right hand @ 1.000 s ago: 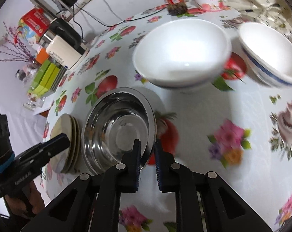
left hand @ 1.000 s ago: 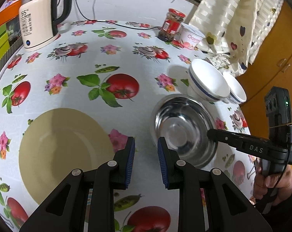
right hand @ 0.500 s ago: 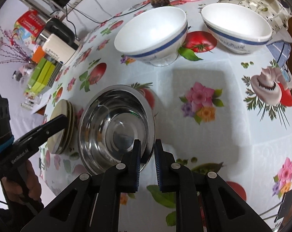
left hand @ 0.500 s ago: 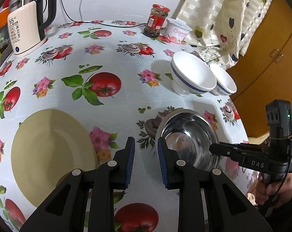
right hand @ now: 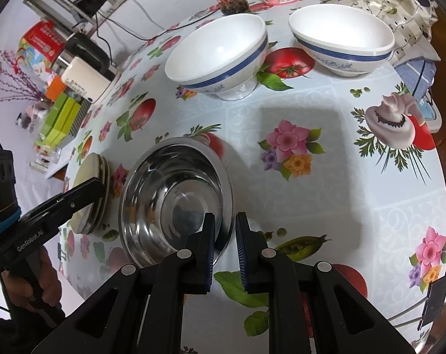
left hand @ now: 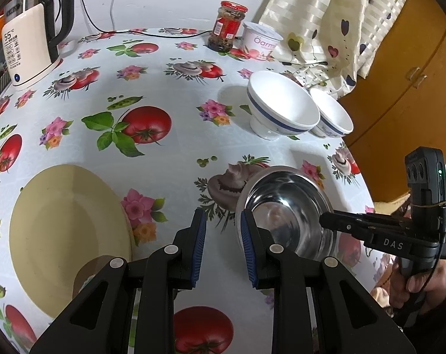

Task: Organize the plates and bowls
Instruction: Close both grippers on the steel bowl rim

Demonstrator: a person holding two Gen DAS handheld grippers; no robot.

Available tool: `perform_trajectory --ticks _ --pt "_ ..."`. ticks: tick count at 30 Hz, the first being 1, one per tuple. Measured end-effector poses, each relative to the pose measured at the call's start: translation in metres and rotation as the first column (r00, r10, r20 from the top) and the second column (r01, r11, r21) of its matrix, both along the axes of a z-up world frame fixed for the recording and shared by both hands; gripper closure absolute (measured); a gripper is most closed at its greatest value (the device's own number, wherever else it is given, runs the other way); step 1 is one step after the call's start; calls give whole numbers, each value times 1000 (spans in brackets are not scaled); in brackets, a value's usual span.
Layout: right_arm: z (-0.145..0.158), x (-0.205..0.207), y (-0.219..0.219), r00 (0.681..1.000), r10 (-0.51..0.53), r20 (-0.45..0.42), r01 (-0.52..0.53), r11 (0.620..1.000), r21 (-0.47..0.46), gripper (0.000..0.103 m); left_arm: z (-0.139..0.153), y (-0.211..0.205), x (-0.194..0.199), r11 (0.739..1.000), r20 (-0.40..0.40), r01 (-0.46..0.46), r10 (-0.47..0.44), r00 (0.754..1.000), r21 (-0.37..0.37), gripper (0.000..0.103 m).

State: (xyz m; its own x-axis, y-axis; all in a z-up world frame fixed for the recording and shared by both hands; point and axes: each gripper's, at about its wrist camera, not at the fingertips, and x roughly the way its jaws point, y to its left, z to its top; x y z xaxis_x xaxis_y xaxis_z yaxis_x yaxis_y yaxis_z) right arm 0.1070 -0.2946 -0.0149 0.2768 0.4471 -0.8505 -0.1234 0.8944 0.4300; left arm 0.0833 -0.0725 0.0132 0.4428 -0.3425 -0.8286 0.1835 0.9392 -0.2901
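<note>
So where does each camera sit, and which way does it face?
Left wrist: on the left gripper, facing forward over the yellow plate and steel bowl; right gripper and right hand show.
Right wrist: on the right gripper, facing the steel bowl's rim it pinches; left hand shows.
Shared: steel bowl, both white bowls.

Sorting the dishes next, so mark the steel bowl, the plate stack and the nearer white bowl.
Steel bowl (right hand: pixel 175 194): right wrist view, on its inner wall.
Plate stack (left hand: pixel 66 230): left wrist view, on the top plate's centre.
White bowl (right hand: pixel 220 50): right wrist view, inside the bowl.
</note>
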Motion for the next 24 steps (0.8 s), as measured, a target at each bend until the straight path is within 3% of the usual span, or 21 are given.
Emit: perform_trajectory --ticks 6,11,24 --pt "1 2 -4 1000 -13 6 13 1000 -2 69 -1 -1 1 1000 -3 2 -2 1000 1 78" --pt "4 2 -4 1000 -7 25 7 1000 -5 69 -5 -5 2 1000 -24 14 -14 1000 -3 78" --pt "28 19 -16 992 -53 118 52 999 8 69 11 -10 23 999 26 26 -25 999 -21 78"
